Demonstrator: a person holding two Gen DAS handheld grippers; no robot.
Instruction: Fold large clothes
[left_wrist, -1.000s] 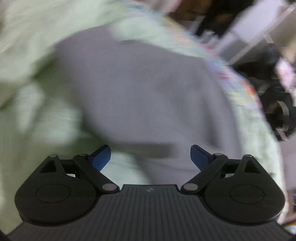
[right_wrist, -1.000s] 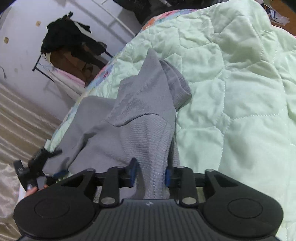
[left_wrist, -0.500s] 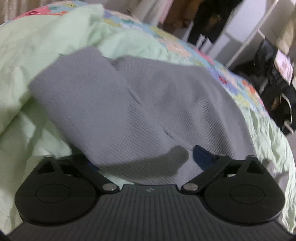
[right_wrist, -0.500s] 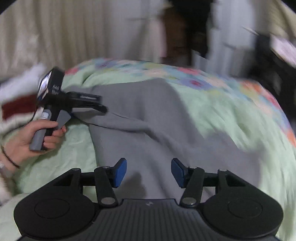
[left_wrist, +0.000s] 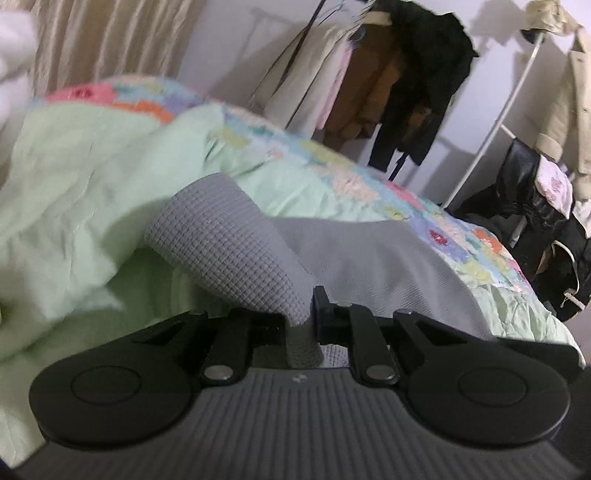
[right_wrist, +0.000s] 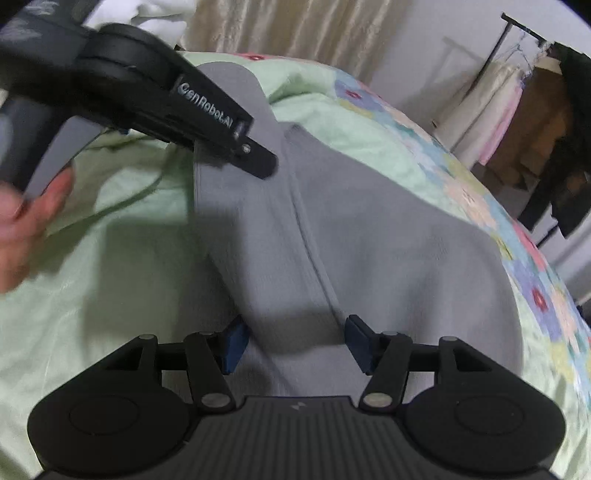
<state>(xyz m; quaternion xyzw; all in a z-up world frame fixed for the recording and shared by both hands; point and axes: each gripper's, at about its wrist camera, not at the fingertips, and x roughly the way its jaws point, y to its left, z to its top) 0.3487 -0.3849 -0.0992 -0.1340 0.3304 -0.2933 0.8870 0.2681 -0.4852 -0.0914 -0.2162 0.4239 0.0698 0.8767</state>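
- Left gripper (left_wrist: 300, 321): jaws closing, pinched tight on a strip of grey garment (left_wrist: 236, 254); fabric bunches between the pads and rises as a rolled, waffle-knit fold up and to the left of the tool.
- Right gripper (right_wrist: 291, 341): jaws opening, abt half apart; blue pads (right_wrist: 233, 343) hang just over the cloth, grey fabric lies in the gap, pads not pressing on it. Nothing held.
- Garment, cond.: grey, fine waffle texture, soft and thick. In the right wrist view a raised seam or fold line runs down the middle toward the right tool; one lobe reaches up to the far end.
- Garment, posn.: spread flat on pale green quilt (right_wrist: 122, 258), w/ left edge lifted where the left tool grips it.
- A hand (right_wrist: 26, 221) at the left edge of the right wrist view carries the left tool, which crosses above the garment's upper part.
- Quilt has a floral-print border (left_wrist: 332, 162) along its far side.
- Beyond: clothes rack (left_wrist: 373, 85) w/ coats, beige curtain (left_wrist: 110, 40), pale wall.
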